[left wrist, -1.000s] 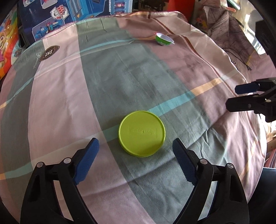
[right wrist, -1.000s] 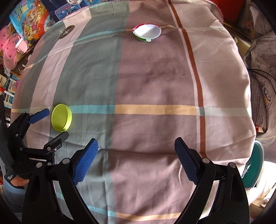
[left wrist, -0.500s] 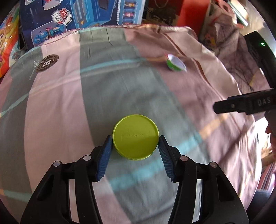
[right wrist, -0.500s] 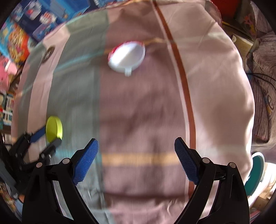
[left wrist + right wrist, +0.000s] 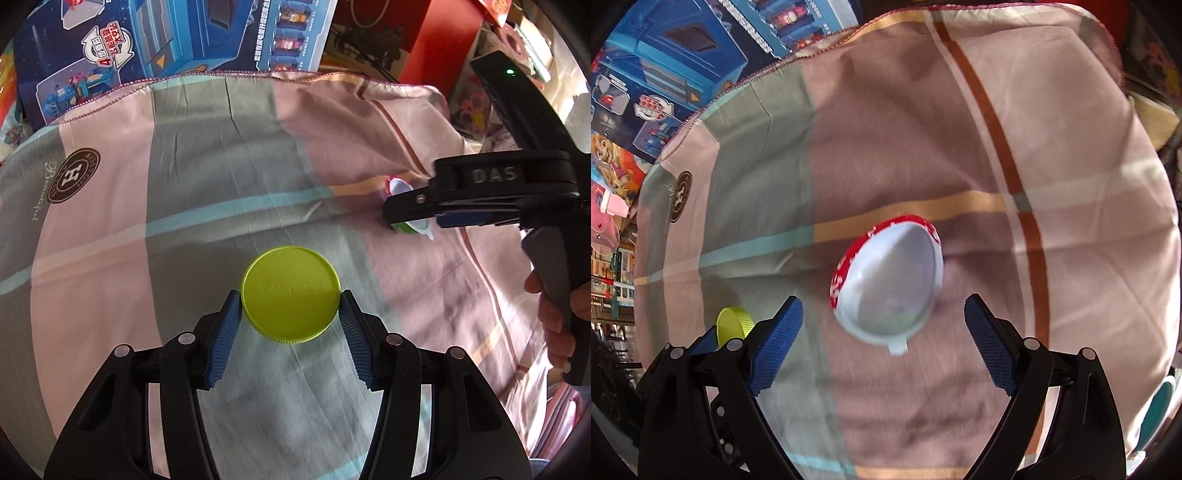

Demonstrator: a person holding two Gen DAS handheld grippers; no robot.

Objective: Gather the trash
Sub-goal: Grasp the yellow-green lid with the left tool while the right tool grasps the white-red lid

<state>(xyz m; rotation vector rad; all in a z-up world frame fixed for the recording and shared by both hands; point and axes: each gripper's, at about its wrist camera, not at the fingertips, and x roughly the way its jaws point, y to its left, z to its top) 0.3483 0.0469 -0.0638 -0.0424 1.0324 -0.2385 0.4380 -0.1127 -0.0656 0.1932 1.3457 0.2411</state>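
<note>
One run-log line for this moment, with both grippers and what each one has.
left gripper: shut on green lid | right gripper: open, closing toward empty cup, pads not touching | surface: plaid cloth

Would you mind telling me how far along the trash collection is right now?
Nothing looks collected yet. In hand: the left hand-held gripper is shut on the lime-green lid. The right hand-held gripper has just been closing, but its pads stand clear of the empty white cup on the plaid cloth. Left: gripping the cup and discarding both.
</note>
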